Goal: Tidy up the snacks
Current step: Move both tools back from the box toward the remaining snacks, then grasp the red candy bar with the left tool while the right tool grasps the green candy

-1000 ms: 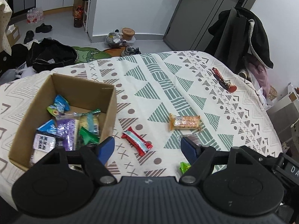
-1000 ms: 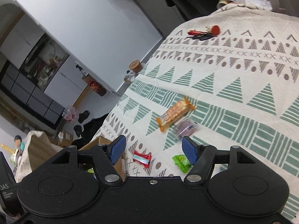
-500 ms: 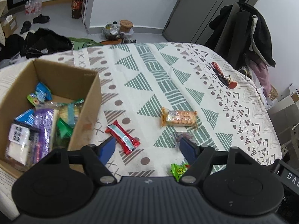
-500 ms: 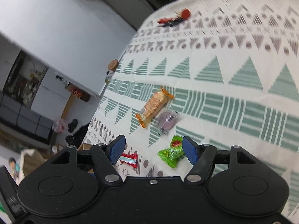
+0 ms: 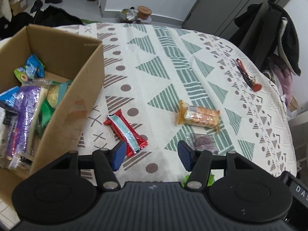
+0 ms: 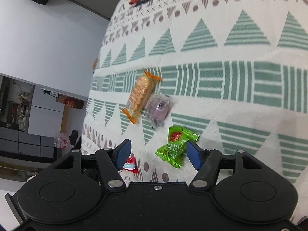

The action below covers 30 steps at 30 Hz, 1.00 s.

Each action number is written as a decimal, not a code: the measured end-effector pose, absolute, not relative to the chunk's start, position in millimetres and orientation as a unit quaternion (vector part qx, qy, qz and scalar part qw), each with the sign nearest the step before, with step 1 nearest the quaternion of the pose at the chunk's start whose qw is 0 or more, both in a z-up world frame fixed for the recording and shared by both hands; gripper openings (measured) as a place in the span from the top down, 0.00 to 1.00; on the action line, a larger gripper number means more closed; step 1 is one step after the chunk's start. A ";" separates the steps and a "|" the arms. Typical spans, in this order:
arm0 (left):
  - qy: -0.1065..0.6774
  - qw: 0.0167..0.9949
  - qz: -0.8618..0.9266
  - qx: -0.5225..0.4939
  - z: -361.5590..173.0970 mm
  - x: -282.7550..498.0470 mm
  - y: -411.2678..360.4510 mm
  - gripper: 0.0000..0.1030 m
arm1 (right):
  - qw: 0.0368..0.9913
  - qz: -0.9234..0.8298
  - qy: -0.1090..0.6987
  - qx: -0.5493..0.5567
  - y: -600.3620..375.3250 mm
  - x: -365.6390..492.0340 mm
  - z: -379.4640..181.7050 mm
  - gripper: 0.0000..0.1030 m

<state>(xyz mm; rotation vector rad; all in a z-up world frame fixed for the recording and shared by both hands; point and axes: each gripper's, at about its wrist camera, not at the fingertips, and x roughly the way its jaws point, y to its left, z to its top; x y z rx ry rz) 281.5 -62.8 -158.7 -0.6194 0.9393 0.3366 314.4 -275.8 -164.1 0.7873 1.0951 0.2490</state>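
Both grippers are hanging over the tablecloth (image 5: 163, 44) with fingers apart. The right gripper (image 6: 158, 153) is sitting by the green candy (image 6: 174, 147). The red bar (image 5: 126, 131) is lying beside the box (image 5: 77, 96).

Four snacks lie loose on the patterned cloth, namely one red bar (image 5: 127, 132), one orange cracker pack (image 5: 199, 116), one purple sweet (image 6: 158, 108) and one green sweet (image 6: 176, 146), beside one cardboard box (image 5: 77, 100) at the left holding several more packets.
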 end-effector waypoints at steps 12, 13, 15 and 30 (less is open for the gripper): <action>0.457 0.813 0.193 -0.304 -196.1 302.7 -44.3 0.46 | 0.757 0.095 0.542 0.351 -251.3 335.6 -197.6 0.46; 0.457 0.814 0.191 -0.304 -197.7 303.9 -43.0 0.46 | 0.758 0.096 0.542 0.349 -249.1 336.4 -198.1 0.46; 0.456 0.818 0.191 -0.294 -197.9 306.6 -43.1 0.46 | 0.764 0.097 0.541 0.338 -244.0 337.9 -197.6 0.46; 0.460 0.826 0.203 -0.253 -201.9 305.8 -38.0 0.81 | 0.787 0.097 0.535 0.292 -233.9 337.8 -196.1 0.74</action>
